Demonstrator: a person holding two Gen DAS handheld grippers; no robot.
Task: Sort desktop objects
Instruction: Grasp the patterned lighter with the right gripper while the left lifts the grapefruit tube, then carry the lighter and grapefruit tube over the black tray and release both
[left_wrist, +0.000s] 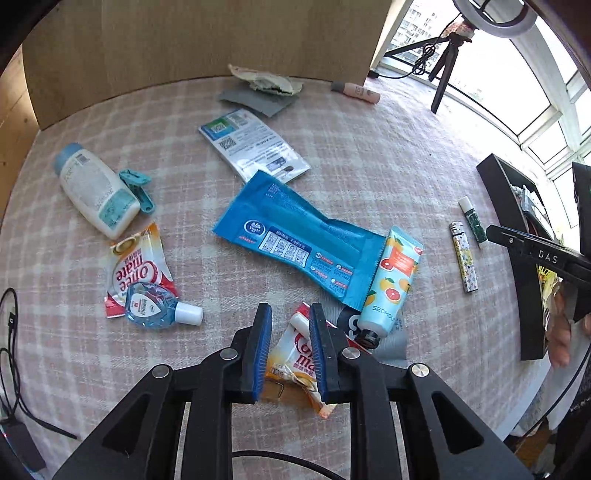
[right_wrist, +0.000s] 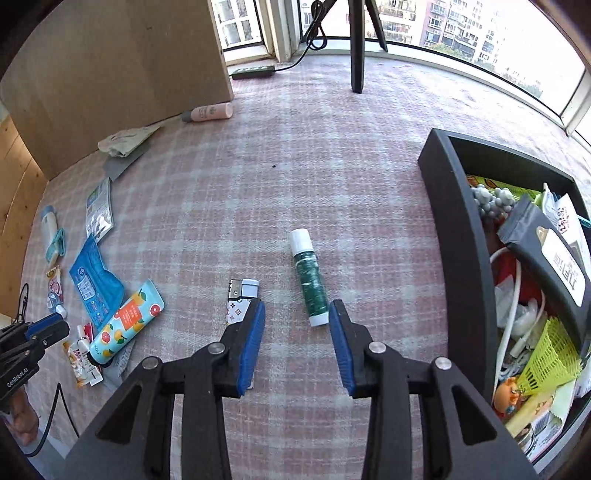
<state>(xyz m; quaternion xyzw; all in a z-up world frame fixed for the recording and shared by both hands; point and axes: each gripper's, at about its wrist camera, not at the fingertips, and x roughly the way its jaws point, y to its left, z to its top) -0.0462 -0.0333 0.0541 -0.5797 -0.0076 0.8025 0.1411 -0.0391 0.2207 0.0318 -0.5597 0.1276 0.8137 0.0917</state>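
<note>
Sachet: in the left wrist view my left gripper (left_wrist: 290, 317) has its jaws around an orange-and-white creamer sachet (left_wrist: 295, 365), which looks pinched, though I judge the hold only partial.
Clutter at 12 o'clock: blue wipes pack (left_wrist: 295, 236), with the grapefruit hand-cream tube (left_wrist: 391, 280) touching it at 1 o'clock.
Left-view risk: the sachet is limp and slick; I think it could slide out on the lift, or a finger could drag the tube's cap beside it.
Right jaws: in the right wrist view my right gripper (right_wrist: 297, 314) is spread wide and holds nothing.
Targets: green stick (right_wrist: 309, 277) between the fingers at 12 o'clock, lighter (right_wrist: 240, 295) partly under the left finger at 11.
Right-view risk: closing here may roll the round stick away, or catch the lighter too.
Bin: black tray (right_wrist: 458, 258) at 3 o'clock, already crowded with pouches, white cable, beads and a yellow mesh basket (right_wrist: 550, 354); anything dropped on top may spill.
</note>
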